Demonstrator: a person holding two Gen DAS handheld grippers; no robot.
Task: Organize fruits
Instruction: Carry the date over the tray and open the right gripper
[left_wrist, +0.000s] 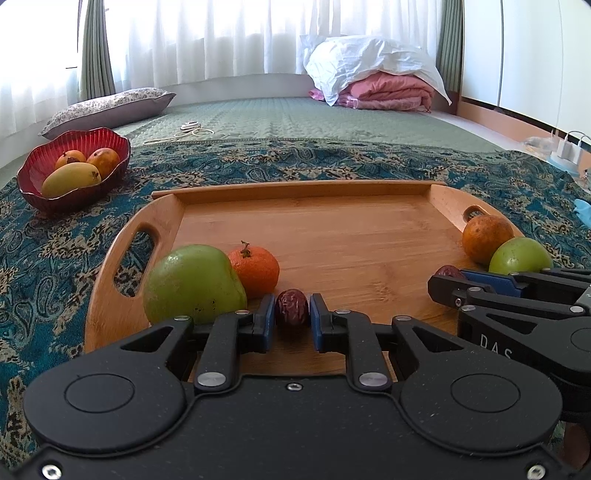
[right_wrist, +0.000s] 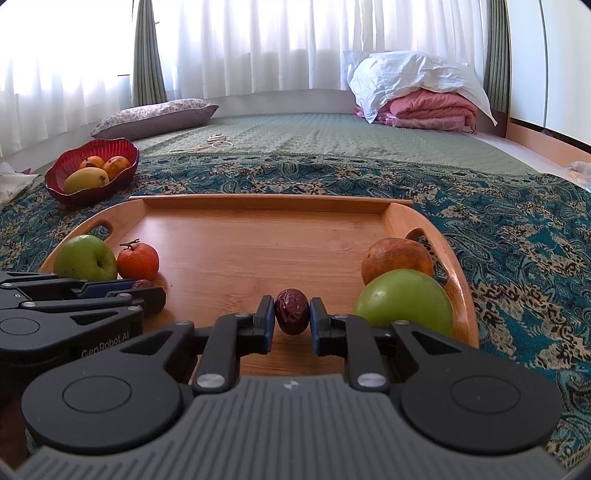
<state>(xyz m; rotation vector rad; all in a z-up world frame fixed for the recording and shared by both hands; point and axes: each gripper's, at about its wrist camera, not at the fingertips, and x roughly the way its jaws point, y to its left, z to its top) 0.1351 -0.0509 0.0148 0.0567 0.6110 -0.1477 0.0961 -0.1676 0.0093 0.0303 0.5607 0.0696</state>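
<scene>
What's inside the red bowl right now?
The red bowl holds three pieces of fruit: a yellow-green mango in front and two orange-yellow fruits behind it. The near wall and the mango hide the bowl's floor, so anything lying under them cannot be seen.

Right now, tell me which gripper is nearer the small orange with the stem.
Left. The left gripper, shut on a date, sits just beside the stemmed orange; the right gripper works across the tray by the other apple.
</scene>
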